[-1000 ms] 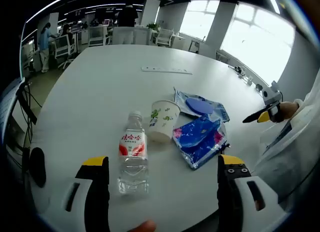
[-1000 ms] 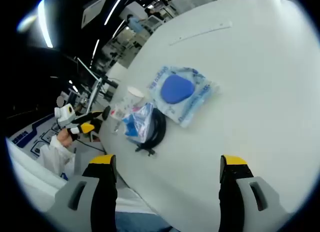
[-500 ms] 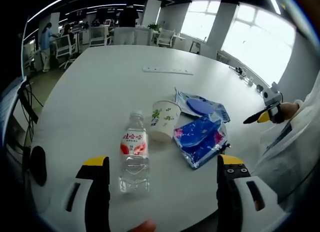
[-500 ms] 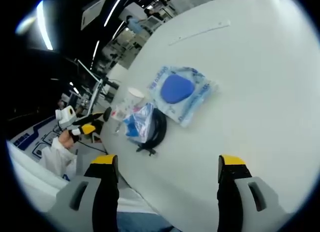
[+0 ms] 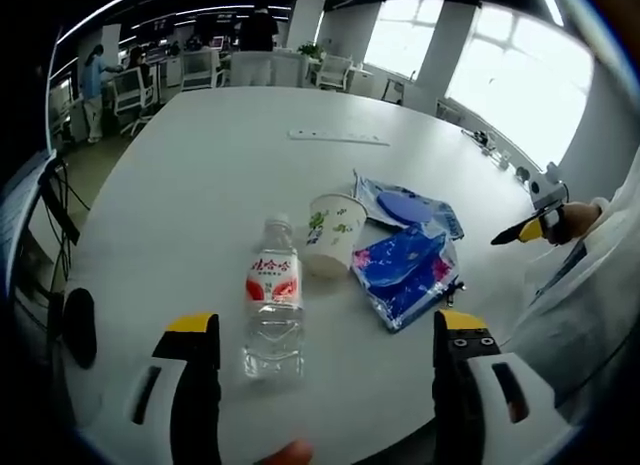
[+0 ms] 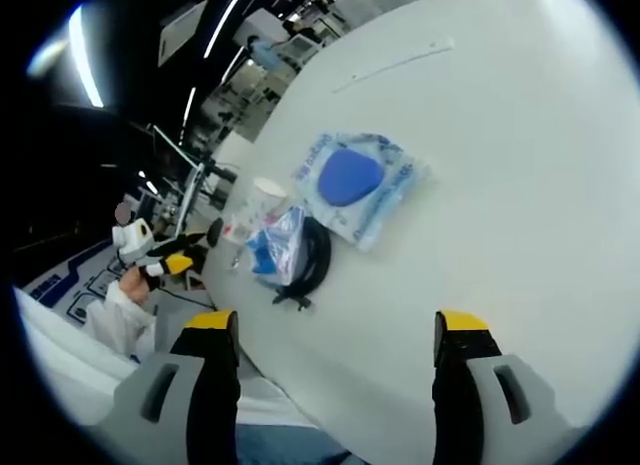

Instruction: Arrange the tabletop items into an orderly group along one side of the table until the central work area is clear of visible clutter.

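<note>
Left gripper (image 5: pixel 317 360) spread wide, holding nothing; water bottle (image 5: pixel 272 300) upright between its jaws, just beyond. Paper cup (image 5: pixel 331 232) farther right, blue packet (image 5: pixel 402 273) beside it. Right gripper (image 6: pixel 326 355) likewise spread, well short of round blue packet (image 6: pixel 352 183) on white table (image 6: pixel 520 185).

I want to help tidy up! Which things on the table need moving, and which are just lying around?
To tidy:
bottle
cup
blue bag
clear packet with a blue thing inside
black cable under the bag

Just lying about:
white strip far across the table
black thing at the table's edge
chairs beyond
</note>
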The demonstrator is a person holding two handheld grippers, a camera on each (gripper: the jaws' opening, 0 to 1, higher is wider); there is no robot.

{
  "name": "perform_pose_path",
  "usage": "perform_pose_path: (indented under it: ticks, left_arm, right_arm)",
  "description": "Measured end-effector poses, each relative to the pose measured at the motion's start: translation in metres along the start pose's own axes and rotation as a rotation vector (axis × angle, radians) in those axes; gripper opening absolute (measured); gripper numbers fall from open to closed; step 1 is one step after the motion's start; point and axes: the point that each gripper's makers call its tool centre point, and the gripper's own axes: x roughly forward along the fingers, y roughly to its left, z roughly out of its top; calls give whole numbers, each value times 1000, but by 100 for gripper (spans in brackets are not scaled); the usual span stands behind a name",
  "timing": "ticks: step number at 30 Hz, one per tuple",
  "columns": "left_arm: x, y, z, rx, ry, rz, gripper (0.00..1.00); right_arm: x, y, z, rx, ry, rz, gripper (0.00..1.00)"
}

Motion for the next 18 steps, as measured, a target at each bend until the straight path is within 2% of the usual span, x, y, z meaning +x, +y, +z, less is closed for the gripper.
perform_pose_path:
  ticks: [13,18]
  left_arm:
    - [13,7,0,27,40,15,89]
    - [17,11,1,14,40,28,88]
  right_arm:
    - [-1,-2,0,28,-12,4,75]
    - [-1,-3,1,32,-14,6,75]
